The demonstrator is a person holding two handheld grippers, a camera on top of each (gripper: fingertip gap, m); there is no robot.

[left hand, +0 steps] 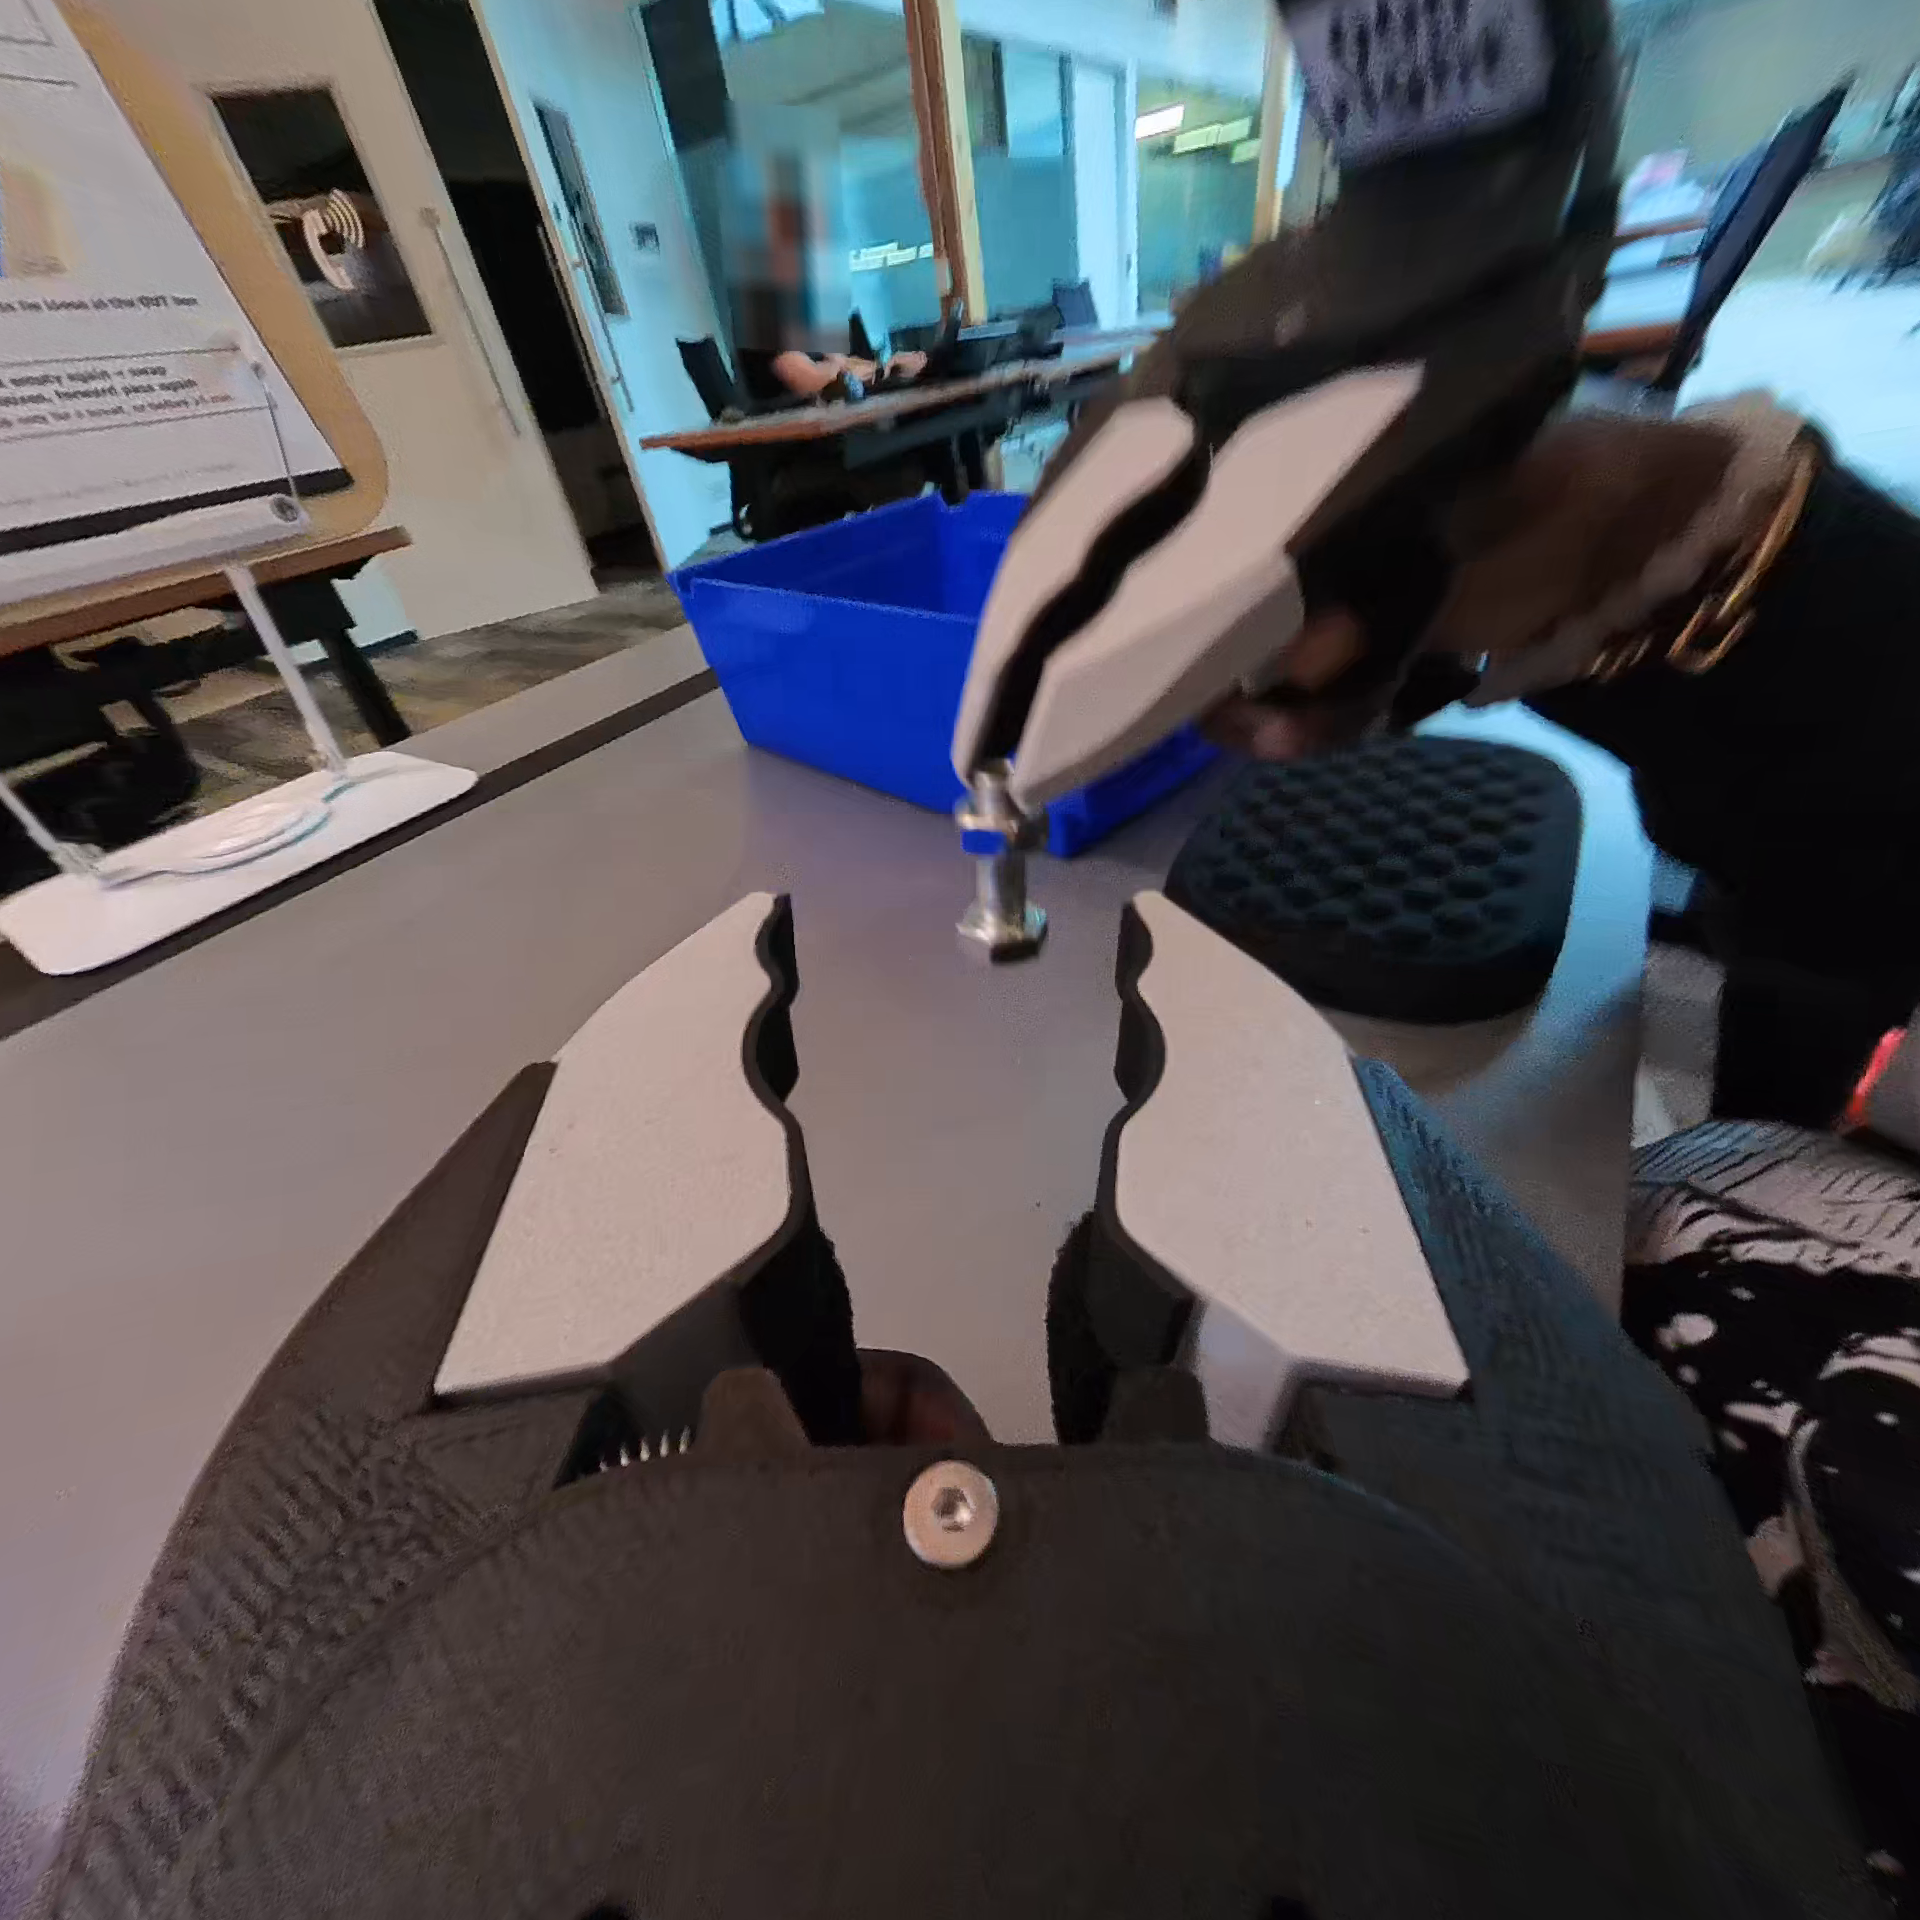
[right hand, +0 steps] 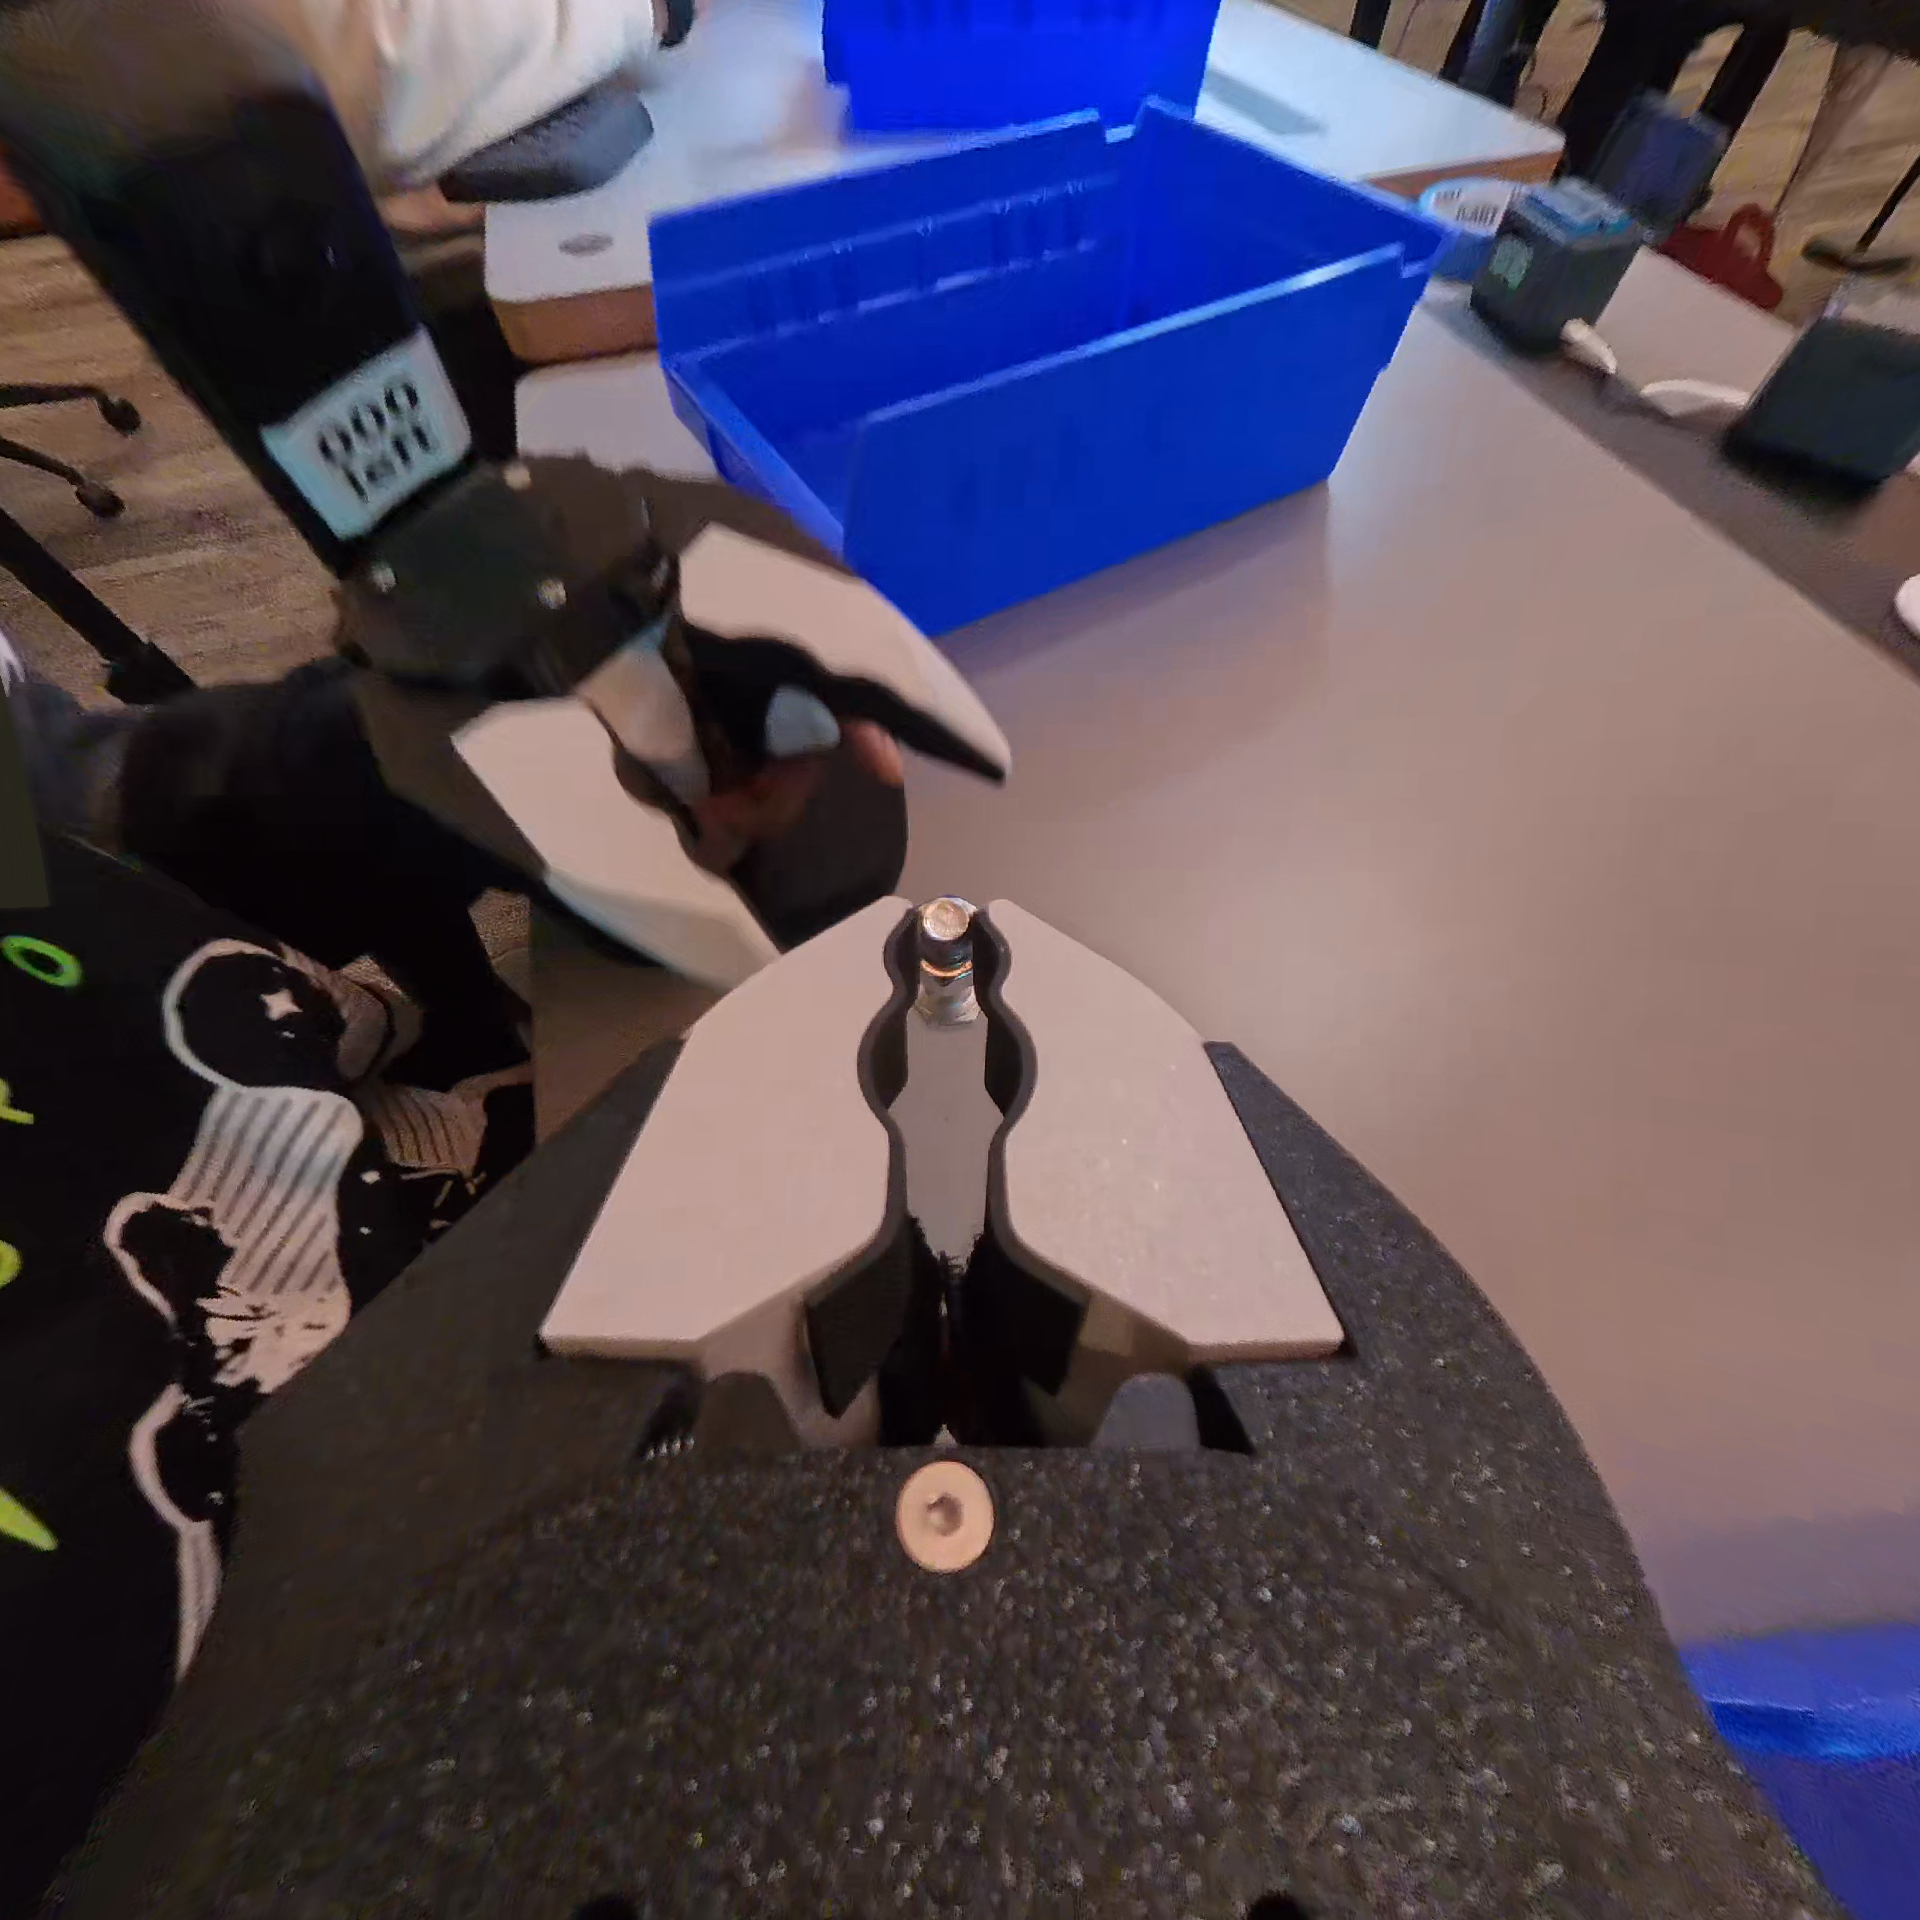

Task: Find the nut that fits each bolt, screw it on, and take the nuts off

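Observation:
A silver bolt (left hand: 1000,883) stands head-down on the grey table (left hand: 416,1039), with a nut (left hand: 992,821) threaded on its upper shank. My right gripper (left hand: 992,764) comes down from above and is shut on the bolt's threaded tip. In the right wrist view the bolt's end (right hand: 943,923) sits pinched between the fingertips of the right gripper (right hand: 945,909), with the nut (right hand: 945,1003) just below. My left gripper (left hand: 956,925) is open and empty, low over the table just in front of the bolt. It also shows in the right wrist view (right hand: 883,862), jaws wide apart.
A blue bin (left hand: 852,644) stands behind the bolt; it also shows in the right wrist view (right hand: 1039,395). A black honeycomb pad (left hand: 1382,862) lies to the right. A sign on a white stand (left hand: 208,831) is at the left. Dark devices (right hand: 1829,405) sit far right. My left and right fingertips are right by each other.

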